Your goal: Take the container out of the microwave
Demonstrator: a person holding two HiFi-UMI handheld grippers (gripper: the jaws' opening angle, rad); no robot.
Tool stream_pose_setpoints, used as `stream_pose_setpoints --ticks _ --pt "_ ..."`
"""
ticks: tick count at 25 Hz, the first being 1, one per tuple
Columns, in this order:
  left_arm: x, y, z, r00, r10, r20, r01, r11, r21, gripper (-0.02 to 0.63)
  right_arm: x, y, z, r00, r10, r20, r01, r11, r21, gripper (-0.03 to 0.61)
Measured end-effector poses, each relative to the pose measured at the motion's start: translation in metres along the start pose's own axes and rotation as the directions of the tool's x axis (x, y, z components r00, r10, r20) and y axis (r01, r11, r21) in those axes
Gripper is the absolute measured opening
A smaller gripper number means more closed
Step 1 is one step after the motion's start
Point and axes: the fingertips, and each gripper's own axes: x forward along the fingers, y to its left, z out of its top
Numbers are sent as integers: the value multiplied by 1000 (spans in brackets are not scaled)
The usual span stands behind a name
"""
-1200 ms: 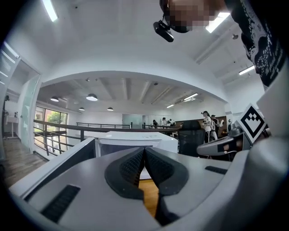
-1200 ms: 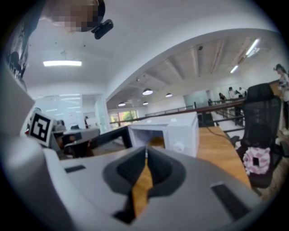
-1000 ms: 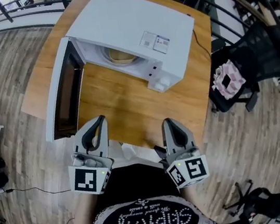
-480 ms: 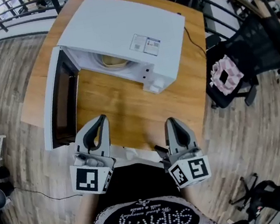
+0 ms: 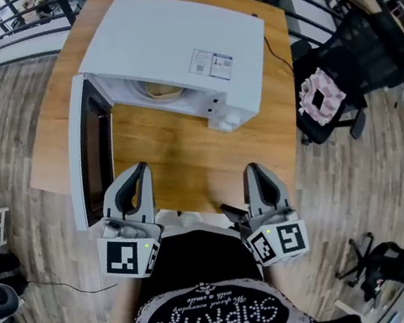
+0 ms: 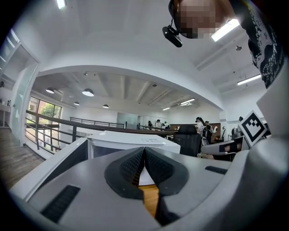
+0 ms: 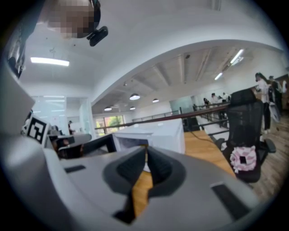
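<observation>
In the head view, the white microwave stood on the far half of the wooden table. Its door was swung fully open to the left and reached out toward the near left edge of the table. The container sat inside the cavity, just behind the front opening and partly hidden under the top. Between the microwave front and the near edge, the bare wood gave open room. The left gripper hung over the near edge just right of the door end, and the right gripper hung over the same edge, well apart from it. A black chair stood on the floor beyond the right edge.

In the left gripper view, the left gripper had its jaws pressed together with nothing between them. The microwave was ahead and the door ran along the left.

In the right gripper view, the right gripper also had its jaws together and empty. The microwave was ahead, with free table at the right and the chair past its edge.
</observation>
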Motion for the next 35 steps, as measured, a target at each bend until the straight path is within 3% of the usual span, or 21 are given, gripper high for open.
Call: stream_pose_setpoints --ticks 11,24,29,33,35 --pt "8 28 -1 1000 -14 -11 14 999 -44 29 2 -5 9 996 -88 2 88 996 -8 35" --pt "23 20 -4 999 -53 -9 53 998 -37 29 1 -18 11 992 -130 5 130 992 -1 35" --pt "29 21 -10 997 -31 -74 34 998 46 29 3 -15 10 993 -121 5 121 993 6 35" --pt "46 20 -19 990 -19 -142 42 986 162 33 2 -18 7 992 -127 5 127 992 16 35" --pt "59 16 -29 984 -43 -174 78 976 204 112 1 -20 6 991 -134 4 134 991 19 35"
